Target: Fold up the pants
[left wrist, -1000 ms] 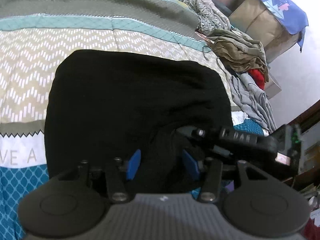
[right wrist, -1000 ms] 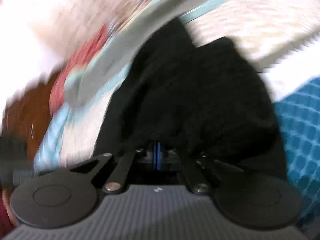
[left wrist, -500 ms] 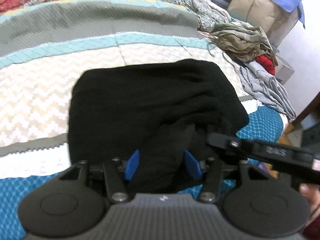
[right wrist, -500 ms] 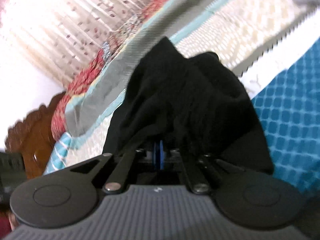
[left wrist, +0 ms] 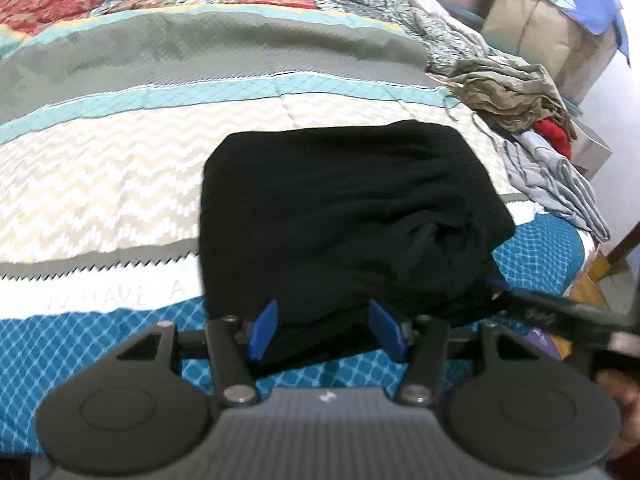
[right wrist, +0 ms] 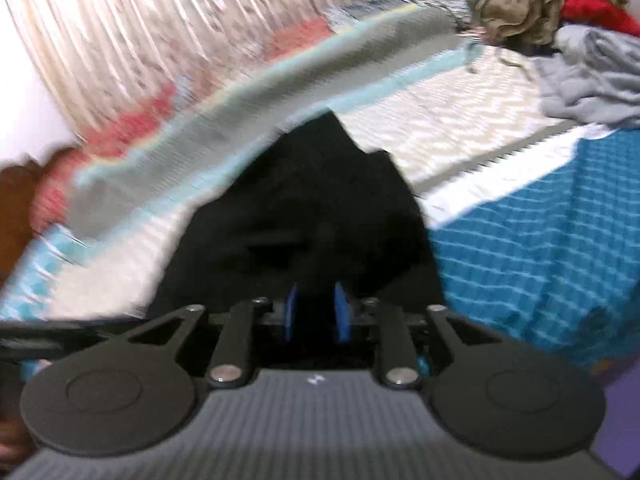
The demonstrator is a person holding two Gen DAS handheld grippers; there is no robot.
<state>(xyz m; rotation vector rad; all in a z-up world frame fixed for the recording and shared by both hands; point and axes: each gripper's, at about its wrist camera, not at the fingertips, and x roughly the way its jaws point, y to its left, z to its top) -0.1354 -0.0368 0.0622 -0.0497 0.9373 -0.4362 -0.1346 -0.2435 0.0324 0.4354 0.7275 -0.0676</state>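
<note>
The black pants (left wrist: 344, 216) lie folded into a rough rectangle on the patterned quilt (left wrist: 120, 168). My left gripper (left wrist: 325, 330) hovers at their near edge, its blue pads (left wrist: 264, 330) apart with a fold of the black cloth lying loosely between them. In the blurred right wrist view the pants (right wrist: 320, 200) taper away toward the grey stripe. My right gripper (right wrist: 317, 312) is at their near corner. Its jaws are opening, with dark cloth in the narrow gap and the pads no longer pinching it.
A heap of olive, red and grey clothes (left wrist: 520, 100) sits at the bed's right edge, below a box under a blue cloth (left wrist: 560, 16). A pleated curtain (right wrist: 160, 40) and brown headboard (right wrist: 16, 208) are at the left. The teal quilt band (right wrist: 540, 240) runs along the near side.
Both grippers have drawn back from the pants, so more of the bed shows. The right jaws went from shut on the cloth to parted. The pants have settled flatter.
</note>
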